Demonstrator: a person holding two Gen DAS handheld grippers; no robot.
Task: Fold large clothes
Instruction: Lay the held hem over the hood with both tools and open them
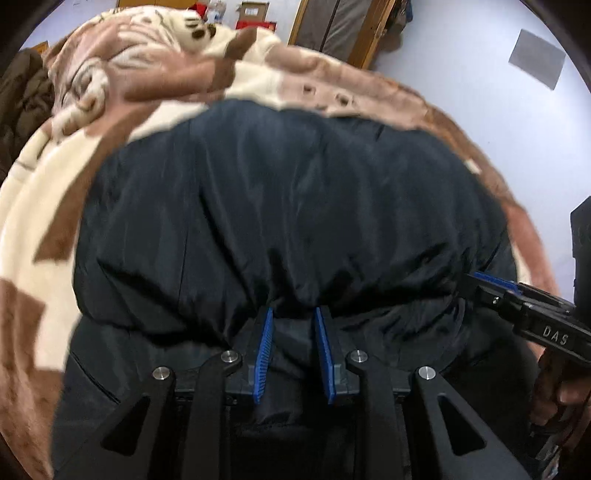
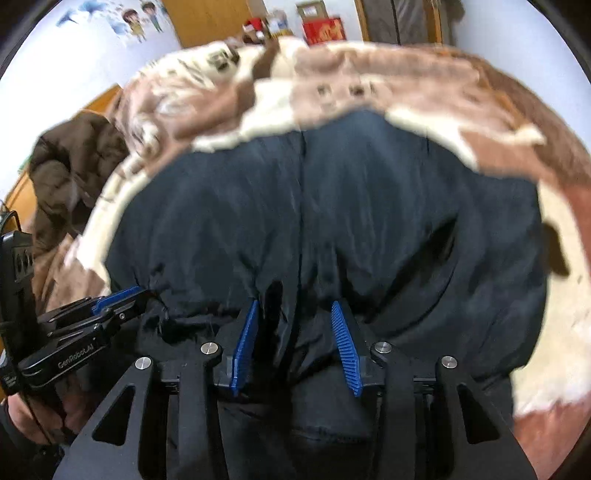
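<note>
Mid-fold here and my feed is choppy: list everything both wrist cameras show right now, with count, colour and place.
Puffy dark navy padded jacket: one, dark navy, spread across the blanket directly ahead of both grippers.
Plush brown-and-cream patterned blanket: one, brown and cream, under and around the jacket.
Rumpled dark brown coat: one, dark brown, at the blanket's left edge.
Red boxes: at least two, red, against the far wall.
Cartoon wall stickers: a few, blue and mixed, on the far wall at upper left.
Wooden door frame: one, tan, by the far wall.
Left gripper: one, black with blue fingers, apart over the jacket's near edge.
Right gripper: one, black with blue fingers, apart with jacket fabric between.
</note>
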